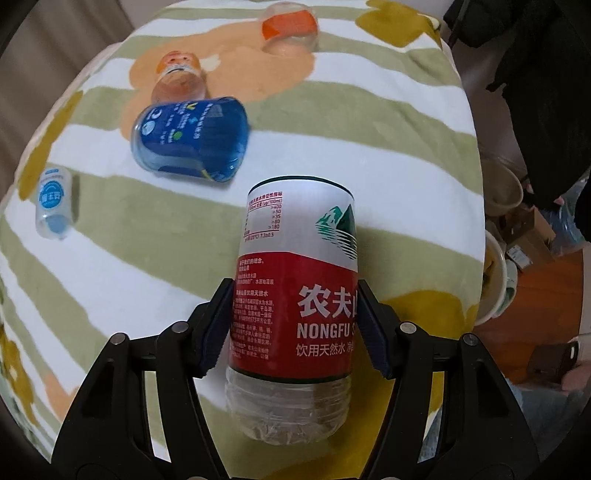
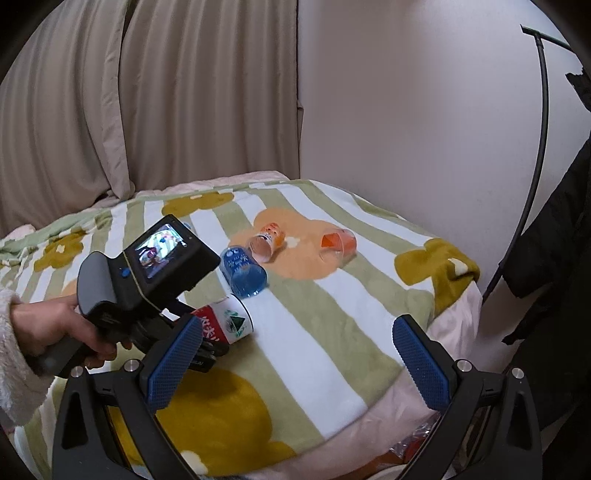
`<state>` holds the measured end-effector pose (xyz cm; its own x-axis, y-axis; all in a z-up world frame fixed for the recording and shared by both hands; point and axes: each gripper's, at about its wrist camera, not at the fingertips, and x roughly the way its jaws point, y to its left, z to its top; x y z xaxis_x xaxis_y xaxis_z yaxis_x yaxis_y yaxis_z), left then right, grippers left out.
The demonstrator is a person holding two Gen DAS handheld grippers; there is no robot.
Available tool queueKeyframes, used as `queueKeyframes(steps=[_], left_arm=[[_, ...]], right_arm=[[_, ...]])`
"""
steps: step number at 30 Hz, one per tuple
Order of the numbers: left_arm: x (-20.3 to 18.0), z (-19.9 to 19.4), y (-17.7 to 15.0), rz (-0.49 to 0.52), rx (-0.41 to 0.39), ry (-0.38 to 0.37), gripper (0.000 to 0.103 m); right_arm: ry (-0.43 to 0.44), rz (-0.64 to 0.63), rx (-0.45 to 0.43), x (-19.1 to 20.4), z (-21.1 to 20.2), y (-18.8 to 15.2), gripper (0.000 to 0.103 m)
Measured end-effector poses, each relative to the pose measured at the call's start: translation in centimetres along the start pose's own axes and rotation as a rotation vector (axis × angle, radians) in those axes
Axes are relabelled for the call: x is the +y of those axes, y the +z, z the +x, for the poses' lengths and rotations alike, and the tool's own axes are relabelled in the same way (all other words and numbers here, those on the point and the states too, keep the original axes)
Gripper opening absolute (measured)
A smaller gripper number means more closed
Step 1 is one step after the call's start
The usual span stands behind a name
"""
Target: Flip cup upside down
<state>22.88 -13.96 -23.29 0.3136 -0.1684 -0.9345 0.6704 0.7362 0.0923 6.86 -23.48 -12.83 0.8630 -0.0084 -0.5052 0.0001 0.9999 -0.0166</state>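
A cup cut from a clear bottle, with a red and white label (image 1: 295,258), lies sideways between my left gripper's fingers, clear base toward the camera and open rim pointing away. My left gripper (image 1: 293,295) is shut on its red band, just above the striped blanket (image 1: 388,155). In the right wrist view the same cup (image 2: 231,321) shows at the end of the left gripper, held by a hand (image 2: 55,328). My right gripper (image 2: 297,332) hovers open over the blanket (image 2: 332,314), with nothing between its blue pads (image 2: 421,365).
Several other cups lie on their sides on the blanket: a blue one (image 1: 190,138), an orange-figure one (image 1: 179,79), a clear orange-banded one (image 1: 290,27) and a small white-blue one (image 1: 53,201). The blanket's edge drops off at right; bowls (image 1: 495,273) sit on the floor beyond.
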Motion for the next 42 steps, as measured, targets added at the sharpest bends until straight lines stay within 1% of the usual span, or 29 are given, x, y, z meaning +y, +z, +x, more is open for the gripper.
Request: queueKeyframes(steps=[1,2,4,5,6,9,12,13,16,17,20,22,24,27,29,35,37,38,39,40,42], left_arm=[[-0.1,0.0,0.0,0.004,-0.004,0.003,0.06],[-0.2,-0.2,0.0,0.01,-0.006,0.003,0.063],[-0.4,-0.5,-0.1,0.02,-0.011,0.009,0.076],[-0.4,-0.8,-0.2,0.023,-0.018,0.02,0.089],[-0.4,-1.4,-0.4,0.025,-0.039,0.031,0.095],[-0.1,-3.0,-0.9,0.013,-0.075,0.035,0.095],[0.4,-5.2,-2.0,-0.008,-0.11,0.058,0.095],[0.6,-6.0,-2.6,-0.017,-0.122,0.066,0.095],[1.8,-7.7,-4.8,-0.068,-0.138,0.057,0.096],[2.2,-8.1,-5.5,-0.088,-0.14,0.051,0.096],[3.2,-9.0,-7.6,-0.132,-0.137,0.054,0.096],[3.8,-9.3,-8.9,-0.147,-0.133,0.08,0.096],[4.4,-9.6,-10.1,-0.164,-0.135,0.094,0.096],[5.5,-9.7,-11.5,-0.196,-0.135,0.085,0.096],[6.2,-9.4,-12.0,-0.216,-0.13,0.071,0.096],[7.3,-7.7,-12.8,-0.248,-0.102,0.059,0.096],[7.4,-7.3,-12.9,-0.255,-0.098,0.053,0.096],[7.5,-7.2,-12.9,-0.257,-0.097,0.05,0.096],[7.5,-7.1,-12.9,-0.259,-0.096,0.048,0.096],[7.6,-7.1,-12.9,-0.26,-0.096,0.047,0.096],[7.6,-7.1,-12.8,-0.261,-0.098,0.043,0.096]], right_arm=[[-0.001,-0.005,0.002,-0.1,0.0,-0.1,0.103],[-0.002,-0.007,0.004,-0.2,0.0,-0.2,0.103],[0.0,-0.007,0.011,-0.4,0.1,-0.4,0.103],[0.006,-0.006,0.015,-0.4,0.2,-0.4,0.103],[0.015,-0.009,0.017,-0.5,0.3,-0.4,0.103],[0.058,-0.053,0.024,-0.4,0.8,-0.1,0.103],[0.185,-0.148,0.051,-0.5,2.2,1.1,0.103],[0.23,-0.203,0.066,-0.3,2.9,1.6,0.103],[0.348,-0.451,0.131,1.4,5.8,2.7,0.103],[0.398,-0.551,0.167,2.2,7.1,2.8,0.103],[0.502,-0.755,0.255,4.5,10.0,2.3,0.103],[0.513,-0.911,0.293,6.5,11.7,1.5,0.103],[0.52,-1.044,0.312,8.2,13.0,0.7,0.103],[0.544,-1.169,0.338,9.9,14.7,0.1,0.103],[0.543,-1.252,0.342,10.8,15.6,-0.3,0.103],[0.543,-1.5,0.384,12.6,17.0,-2.9,0.102],[0.548,-1.55,0.399,13.0,17.2,-3.4,0.088],[0.549,-1.572,0.418,13.1,17.4,-3.7,0.078],[0.536,-1.591,0.413,13.3,17.3,-4.1,0.075],[0.527,-1.611,0.403,13.2,17.2,-4.2,0.074],[0.53,-1.614,0.414,13.2,17.3,-4.0,0.072]])
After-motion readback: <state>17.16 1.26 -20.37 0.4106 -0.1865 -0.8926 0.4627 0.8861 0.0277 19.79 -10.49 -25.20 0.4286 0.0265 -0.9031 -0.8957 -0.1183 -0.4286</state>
